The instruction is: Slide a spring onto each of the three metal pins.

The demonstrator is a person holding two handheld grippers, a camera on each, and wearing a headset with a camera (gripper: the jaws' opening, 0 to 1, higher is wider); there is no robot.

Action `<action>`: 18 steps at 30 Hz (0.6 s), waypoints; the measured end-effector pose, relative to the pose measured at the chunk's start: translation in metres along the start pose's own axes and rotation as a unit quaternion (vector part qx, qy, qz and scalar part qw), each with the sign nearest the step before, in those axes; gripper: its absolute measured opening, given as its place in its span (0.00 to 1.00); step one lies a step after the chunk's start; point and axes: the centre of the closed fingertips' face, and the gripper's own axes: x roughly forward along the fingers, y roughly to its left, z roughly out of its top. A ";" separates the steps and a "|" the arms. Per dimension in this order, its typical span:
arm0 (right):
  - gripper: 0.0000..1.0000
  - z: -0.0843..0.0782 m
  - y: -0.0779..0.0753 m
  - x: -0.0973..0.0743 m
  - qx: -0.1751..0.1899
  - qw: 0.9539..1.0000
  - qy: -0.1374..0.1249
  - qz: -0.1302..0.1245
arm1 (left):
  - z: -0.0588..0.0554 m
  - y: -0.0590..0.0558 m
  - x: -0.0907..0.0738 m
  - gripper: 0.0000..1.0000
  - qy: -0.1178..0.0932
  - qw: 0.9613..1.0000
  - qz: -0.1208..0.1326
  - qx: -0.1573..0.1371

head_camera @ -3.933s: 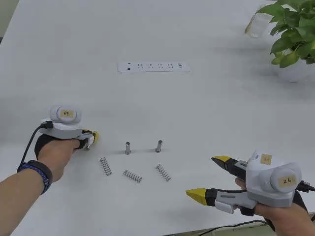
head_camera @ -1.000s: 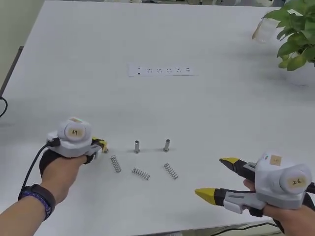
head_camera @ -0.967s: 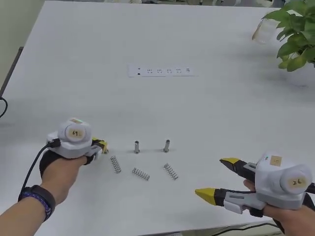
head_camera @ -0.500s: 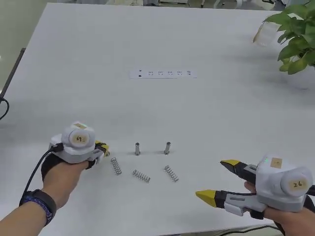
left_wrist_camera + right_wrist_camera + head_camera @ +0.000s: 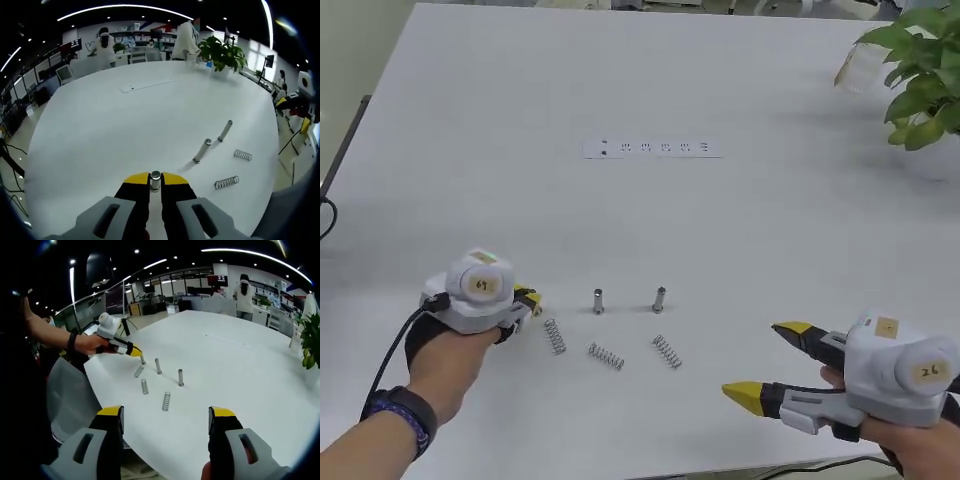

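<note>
We clamp left gripper point(image 5: 155, 178) on pin point(image 5: 156, 184); right gripper point(image 5: 166, 412) gapes wide, three springs point(image 5: 166, 401) lying ahead of it on table point(image 5: 240, 370).

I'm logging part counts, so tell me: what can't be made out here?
Held pin: lower part hidden between the left tongs, left gripper view; too small to tell from the tips, head view.
Power strip sockets: too small, head view.
Plant: cut off by the right edge, head view.
</note>
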 end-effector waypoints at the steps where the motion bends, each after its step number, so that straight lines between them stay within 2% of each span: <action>1: 0.67 0.000 0.000 0.000 0.000 1.000 0.000 0.000 | 0.000 0.000 0.001 0.00 0.000 1.000 0.000 -0.001; 18: 0.68 0.000 0.001 0.000 -0.001 1.000 0.002 0.002 | -0.004 -0.001 0.003 0.00 0.001 1.000 0.001 -0.003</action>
